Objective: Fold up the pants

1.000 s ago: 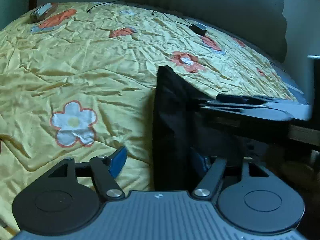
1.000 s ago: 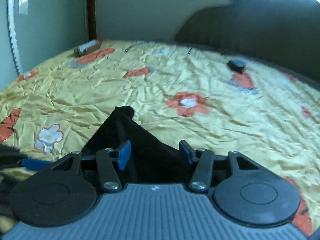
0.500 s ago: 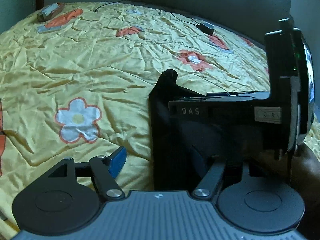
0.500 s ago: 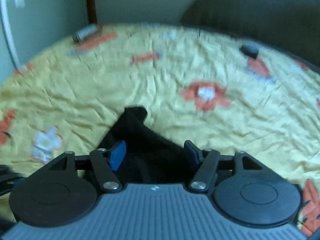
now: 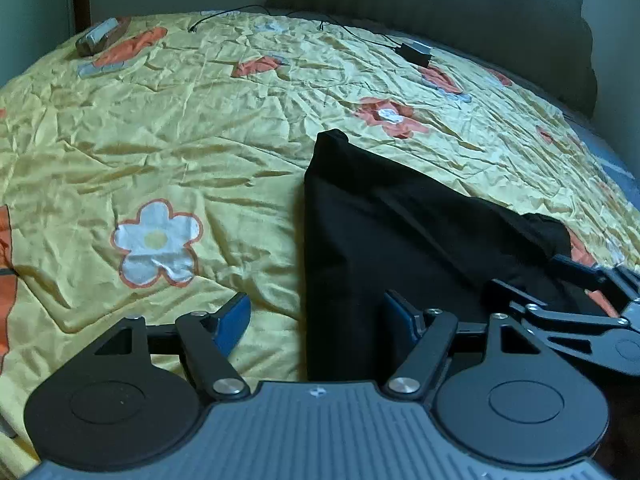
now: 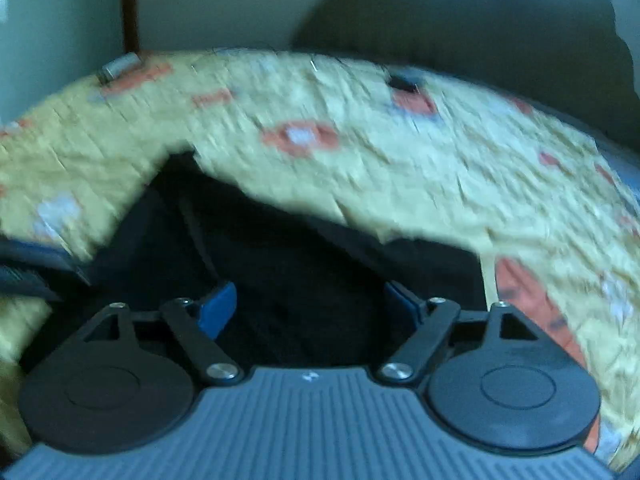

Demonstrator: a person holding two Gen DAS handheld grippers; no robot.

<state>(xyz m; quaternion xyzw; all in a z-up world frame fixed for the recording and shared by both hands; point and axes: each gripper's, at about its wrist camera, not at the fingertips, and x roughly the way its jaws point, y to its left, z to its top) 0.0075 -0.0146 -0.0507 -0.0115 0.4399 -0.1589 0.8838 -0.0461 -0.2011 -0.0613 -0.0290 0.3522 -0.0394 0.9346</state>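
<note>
Black pants [image 5: 384, 216] lie folded on the yellow flowered bedspread [image 5: 180, 140], narrowing to a point at the far end. My left gripper [image 5: 316, 320] is open, low over the pants' near left edge; its right pad is over the cloth, its left pad over the bedspread. My right gripper [image 6: 308, 304] is open, low over the pants [image 6: 280, 240], which fill the space between its pads; this view is motion-blurred. The right gripper also shows at the right edge of the left wrist view [image 5: 580, 300].
A black charger [image 5: 416, 53] with a cable lies far on the bed. A small grey object [image 5: 98, 36] lies at the far left corner. A dark headboard [image 5: 440, 8] and walls stand behind the bed.
The right gripper has swept out of the left view's middle to its right edge and lower over the pants. The pants now lie flatter and wider. The left gripper stays open.
</note>
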